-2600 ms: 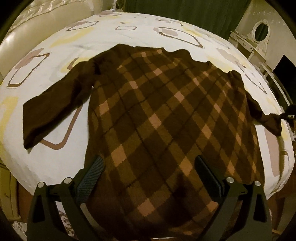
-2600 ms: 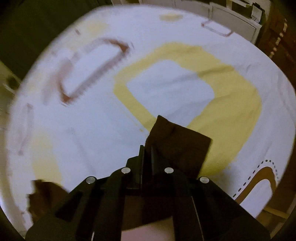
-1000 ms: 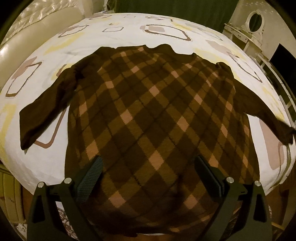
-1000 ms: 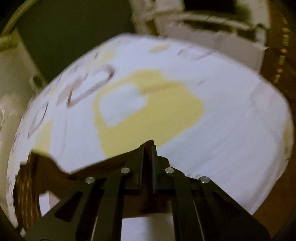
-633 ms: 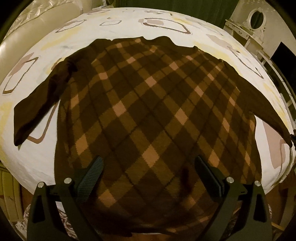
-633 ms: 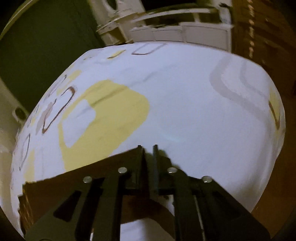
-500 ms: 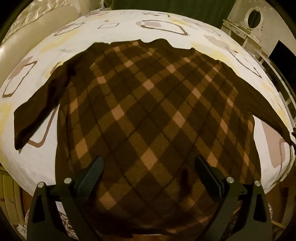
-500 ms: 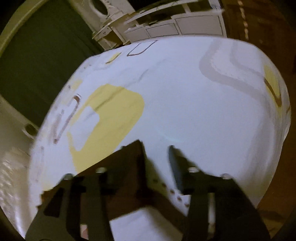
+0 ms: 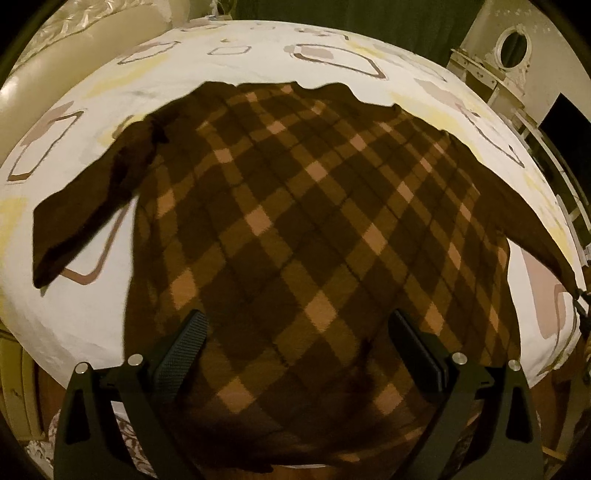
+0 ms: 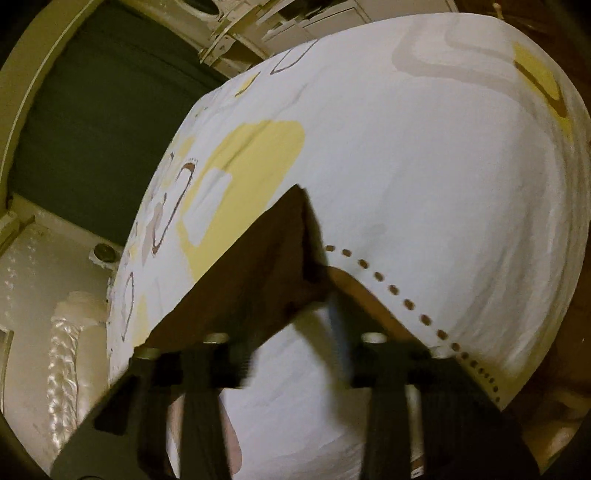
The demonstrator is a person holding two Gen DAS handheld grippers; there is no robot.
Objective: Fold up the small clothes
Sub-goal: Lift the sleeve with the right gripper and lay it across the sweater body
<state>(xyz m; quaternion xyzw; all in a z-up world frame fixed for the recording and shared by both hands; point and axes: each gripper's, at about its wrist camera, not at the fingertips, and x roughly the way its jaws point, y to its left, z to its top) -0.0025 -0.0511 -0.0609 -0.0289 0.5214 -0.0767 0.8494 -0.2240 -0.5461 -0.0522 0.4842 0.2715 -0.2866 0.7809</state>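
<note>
A brown plaid sweater [image 9: 295, 221] lies spread flat on the patterned white bed sheet [image 9: 74, 302], with both sleeves stretched outward. My left gripper [image 9: 295, 321] hovers open above the hem and nothing is between its fingers. The right sleeve [image 9: 532, 236] runs to the bed's right edge. In the right wrist view its plain brown cuff [image 10: 258, 266] rests on the sheet, just ahead of my blurred right gripper [image 10: 295, 332]. The jaws stand apart and are closing. White sheet shows in the gap, and the cuff edge overlaps the left finger.
A cream padded headboard [image 9: 55, 74] lies at the far left, a dark green curtain [image 9: 369, 22] is behind the bed, and a white dresser with an oval mirror [image 9: 513, 48] stands at the right. The bed's near edge drops to a wooden floor [image 10: 569, 332].
My right gripper was shut on the sleeve cuff, then opened and rolled; the cuff now lies on the sheet. The sweater has been pulled flatter and the right sleeve straighter.
</note>
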